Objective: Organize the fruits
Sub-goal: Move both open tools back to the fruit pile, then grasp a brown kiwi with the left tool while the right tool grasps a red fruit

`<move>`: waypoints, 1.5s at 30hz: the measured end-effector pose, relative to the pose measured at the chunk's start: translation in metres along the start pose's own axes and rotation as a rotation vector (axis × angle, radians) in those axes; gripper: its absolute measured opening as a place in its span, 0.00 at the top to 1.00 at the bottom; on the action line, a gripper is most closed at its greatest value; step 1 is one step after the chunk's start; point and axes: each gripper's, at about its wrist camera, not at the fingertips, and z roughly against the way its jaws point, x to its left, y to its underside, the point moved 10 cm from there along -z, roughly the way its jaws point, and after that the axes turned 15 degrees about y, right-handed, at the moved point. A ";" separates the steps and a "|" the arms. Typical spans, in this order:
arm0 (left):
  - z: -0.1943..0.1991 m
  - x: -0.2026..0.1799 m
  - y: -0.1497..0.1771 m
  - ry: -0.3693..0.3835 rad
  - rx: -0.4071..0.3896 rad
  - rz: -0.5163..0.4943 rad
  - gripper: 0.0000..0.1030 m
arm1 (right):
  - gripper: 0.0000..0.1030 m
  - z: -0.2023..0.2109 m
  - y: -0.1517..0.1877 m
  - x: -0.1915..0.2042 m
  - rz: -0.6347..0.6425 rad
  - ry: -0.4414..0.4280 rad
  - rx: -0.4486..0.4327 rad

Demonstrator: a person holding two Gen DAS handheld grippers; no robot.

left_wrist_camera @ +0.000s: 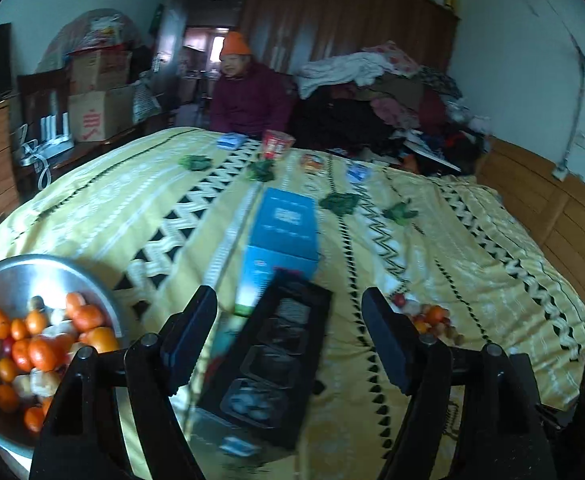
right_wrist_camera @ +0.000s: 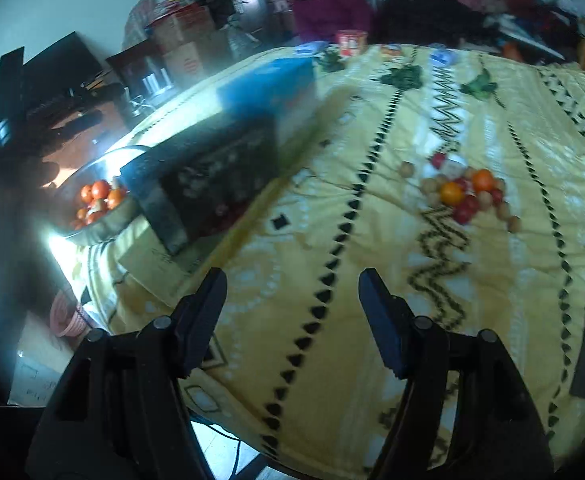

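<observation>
Covering the bed, yellow patterned blanket (left_wrist_camera: 472, 264), cluttered bedroom, both claws (left_wrist_camera: 290, 342) (right_wrist_camera: 292, 320) spread apart, empty.

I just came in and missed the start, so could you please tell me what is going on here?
Someone is sorting fruit on a bed with a handheld gripper in each hand. Both the left gripper and the right gripper are open and hold nothing. A metal bowl on the left holds oranges and other small fruit, and a loose fruit pile lies on the bedspread to the right. A black tray sits between them, by a blue box. A person in an orange hat watches from the far side.
</observation>
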 end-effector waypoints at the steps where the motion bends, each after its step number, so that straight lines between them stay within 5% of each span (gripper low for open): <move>1: -0.014 -0.020 0.003 0.033 0.025 -0.020 0.25 | 0.33 -0.005 0.006 -0.018 -0.035 0.020 0.019; 6: -0.088 -0.092 0.038 0.164 0.181 -0.087 0.25 | 0.33 -0.022 0.028 -0.063 -0.128 0.035 0.070; 10: -0.161 -0.114 0.077 0.210 0.315 -0.069 0.26 | 0.33 -0.035 0.042 -0.090 -0.166 0.018 0.090; 16: -0.259 -0.124 0.131 0.247 0.480 -0.071 0.58 | 0.33 -0.050 0.058 -0.126 -0.230 0.013 0.121; 22: -0.321 -0.125 0.158 0.235 0.557 -0.080 0.62 | 0.33 -0.062 0.075 -0.161 -0.292 0.034 0.158; 30: -0.344 -0.117 0.163 0.208 0.545 -0.058 0.62 | 0.33 -0.076 0.062 -0.176 -0.301 0.025 0.149; 32: -0.342 -0.116 0.165 0.204 0.542 -0.068 0.75 | 0.33 -0.081 0.052 -0.173 -0.286 0.017 0.136; 37: -0.318 -0.107 0.159 0.186 0.481 -0.049 0.75 | 0.51 -0.104 0.016 -0.157 -0.223 0.001 0.104; 45: -0.291 -0.091 0.154 0.164 0.435 -0.025 0.75 | 0.56 -0.169 -0.036 -0.138 -0.213 -0.013 0.146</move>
